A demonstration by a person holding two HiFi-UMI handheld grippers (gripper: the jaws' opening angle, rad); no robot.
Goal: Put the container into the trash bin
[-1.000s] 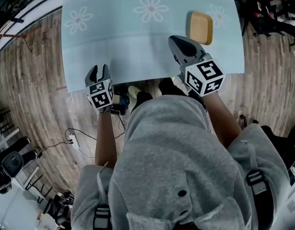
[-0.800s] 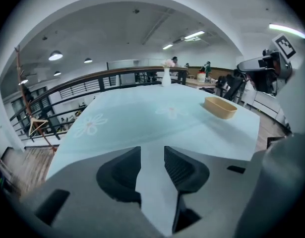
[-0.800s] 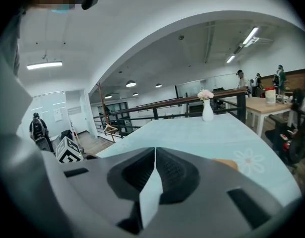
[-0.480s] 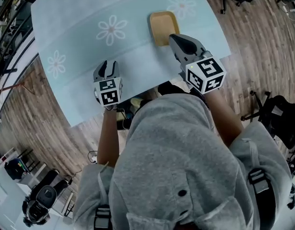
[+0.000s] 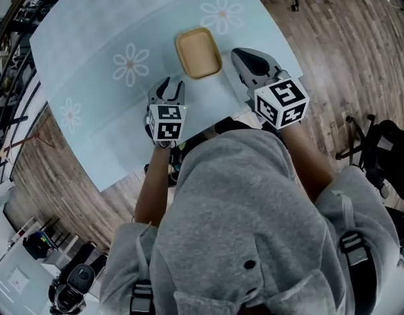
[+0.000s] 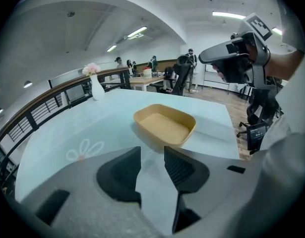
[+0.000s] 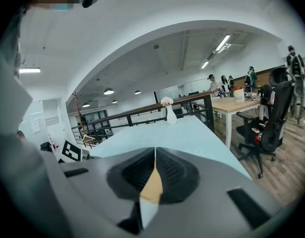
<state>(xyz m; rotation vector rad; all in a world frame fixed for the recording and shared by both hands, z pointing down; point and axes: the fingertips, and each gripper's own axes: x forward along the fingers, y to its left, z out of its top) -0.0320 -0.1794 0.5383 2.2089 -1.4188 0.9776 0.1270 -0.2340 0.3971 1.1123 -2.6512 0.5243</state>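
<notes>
Aimed at tan container (image 5: 198,52) on surface (image 5: 90,38) w/ left tongs (image 5: 169,87) parted & empty, prob. to take near rim; right tongs (image 5: 244,56) closed, idle beside.

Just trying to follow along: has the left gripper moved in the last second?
Yes. The left gripper went from off the table's near edge to over it, close to the tan container.
</notes>
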